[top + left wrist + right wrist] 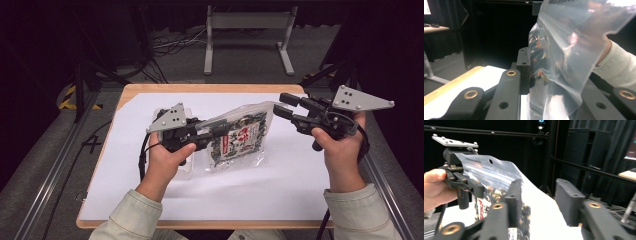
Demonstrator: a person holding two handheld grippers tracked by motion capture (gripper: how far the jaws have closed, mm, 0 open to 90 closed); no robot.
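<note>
A clear plastic bag (242,137) of dark bits with a red and white label hangs just above the white sheet (280,185), tilted. My left gripper (219,132) is shut on the bag's left side; in the left gripper view the bag (569,37) fills the gap between the jaws of that gripper (554,72). My right gripper (280,105) stands open at the bag's upper right corner. In the right gripper view its jaws (540,192) are spread wide, and the bag (486,167) lies beside the left jaw, not between the two. Whether that jaw touches the bag is unclear.
The white sheet covers a wooden table (210,88). Behind the table stand a grey metal frame (247,22) and loose cables (170,42) on the floor. Yellow and black tape (67,97) marks the floor at left.
</note>
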